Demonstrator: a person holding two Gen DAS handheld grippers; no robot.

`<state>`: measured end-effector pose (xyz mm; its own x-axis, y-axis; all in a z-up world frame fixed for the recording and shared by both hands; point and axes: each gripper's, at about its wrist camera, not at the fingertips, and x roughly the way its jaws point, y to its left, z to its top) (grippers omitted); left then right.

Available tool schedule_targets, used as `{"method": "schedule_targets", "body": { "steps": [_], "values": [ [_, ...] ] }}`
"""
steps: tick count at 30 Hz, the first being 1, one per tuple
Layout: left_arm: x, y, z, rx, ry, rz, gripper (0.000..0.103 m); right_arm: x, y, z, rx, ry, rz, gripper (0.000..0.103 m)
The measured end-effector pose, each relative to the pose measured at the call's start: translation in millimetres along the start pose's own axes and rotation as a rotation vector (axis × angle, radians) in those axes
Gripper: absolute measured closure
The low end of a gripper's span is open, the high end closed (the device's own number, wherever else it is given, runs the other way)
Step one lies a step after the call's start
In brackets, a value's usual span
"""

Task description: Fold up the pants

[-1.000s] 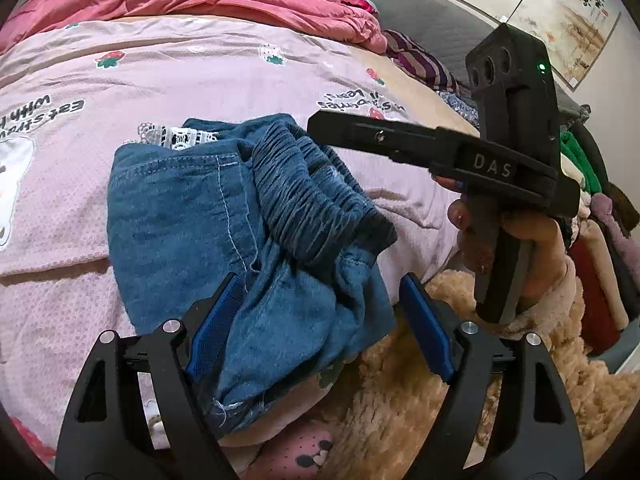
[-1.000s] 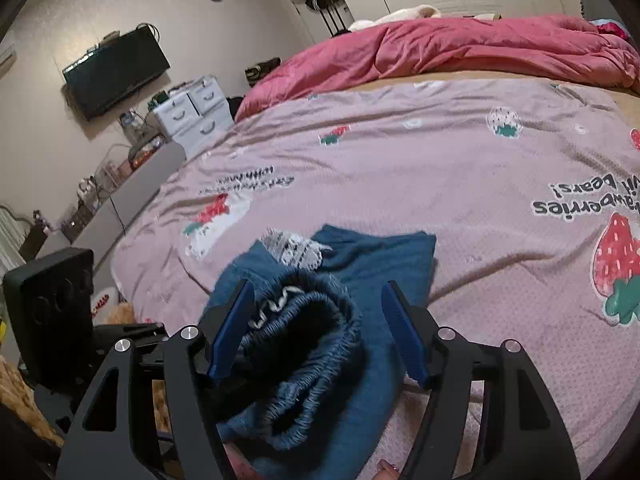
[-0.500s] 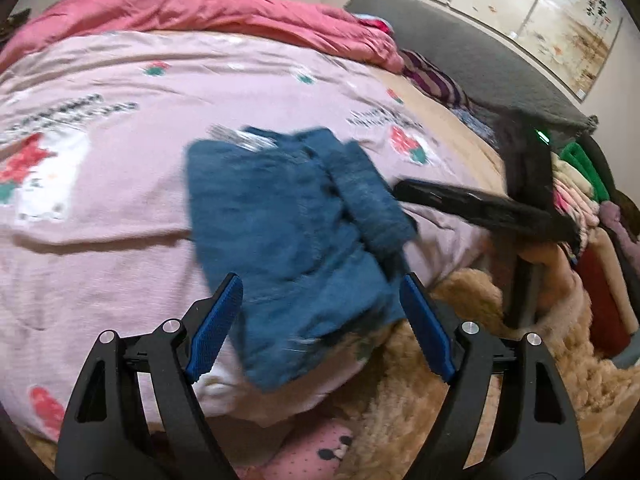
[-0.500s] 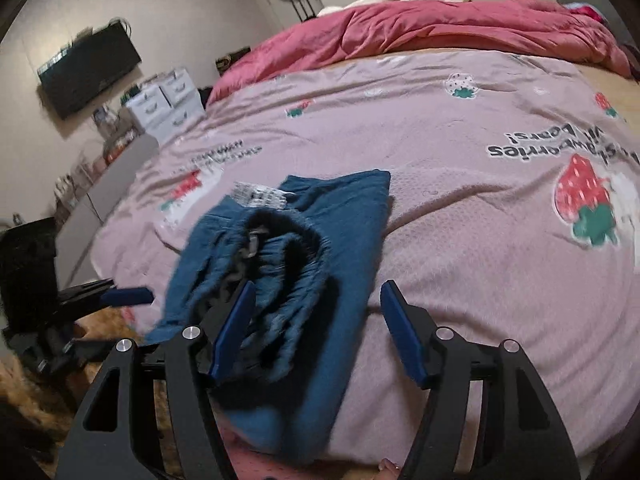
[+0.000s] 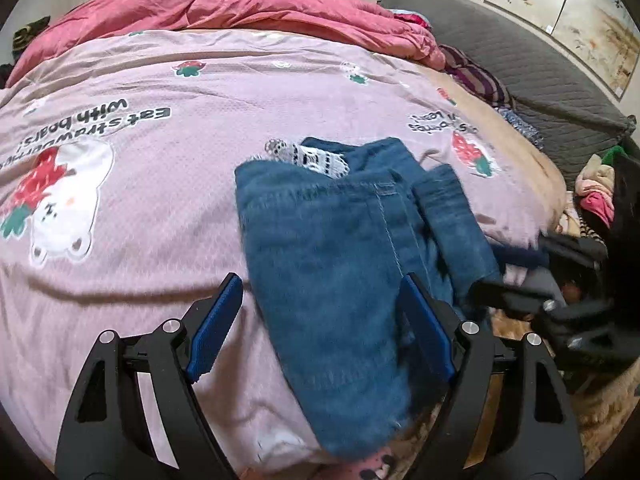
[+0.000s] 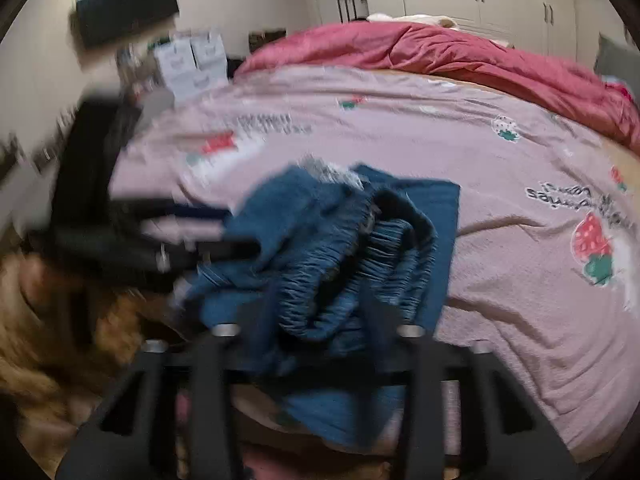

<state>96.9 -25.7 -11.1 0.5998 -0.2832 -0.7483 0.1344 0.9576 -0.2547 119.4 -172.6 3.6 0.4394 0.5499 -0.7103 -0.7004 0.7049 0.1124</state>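
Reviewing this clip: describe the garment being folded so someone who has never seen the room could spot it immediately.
Start at the bed's pink strawberry-and-bear sheet, with the red duvet bunched at its far end. At the sheet's near edge lies a folded pair of blue denim pants. It is the only blue item there, with a gathered elastic waistband and white lace trim showing at its far side.

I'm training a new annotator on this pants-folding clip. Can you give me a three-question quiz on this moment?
1. True or false: the left gripper has its jaws clamped on the pants.
2. What lies bunched along the far side of the bed? A) grey towel B) red comforter C) white pillow
3. Fill in: the bedsheet is printed with bears and ____.

Key: 1 false, they stand wide apart; 2 B; 3 strawberries.
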Motion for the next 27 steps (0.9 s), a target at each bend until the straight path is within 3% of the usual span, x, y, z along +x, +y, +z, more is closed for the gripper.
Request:
{"method": "schedule_targets", "body": {
  "steps": [5,11,15,20,24,27],
  "values": [
    [18,5,8,0.018,0.032,0.025,0.03,-8,-13,-19,0.035,0.015,0.009,0.093],
    [29,7,10,0.014,0.055,0.009,0.027,6,-25,-37,0.101,0.036,0.012,0.092],
    [15,12,14,-0.02,0.045,-0.05,0.027,-18,-21,-37,0.101,-0.024,0.009,0.073],
    [-4,13,26,-0.029,0.018,-0.086,0.027,-43,23,-39,-0.105,-0.105,-0.028,0.065],
    [12,7,33,0.022,0.073,-0.065,0.033,-33,73,-41,-0.342,-0.101,-0.018,0.065],
    [31,7,33,0.044,0.129,-0.045,0.034,-13,103,-43,-0.523,-0.066,-0.084,0.065]
  ]
}}
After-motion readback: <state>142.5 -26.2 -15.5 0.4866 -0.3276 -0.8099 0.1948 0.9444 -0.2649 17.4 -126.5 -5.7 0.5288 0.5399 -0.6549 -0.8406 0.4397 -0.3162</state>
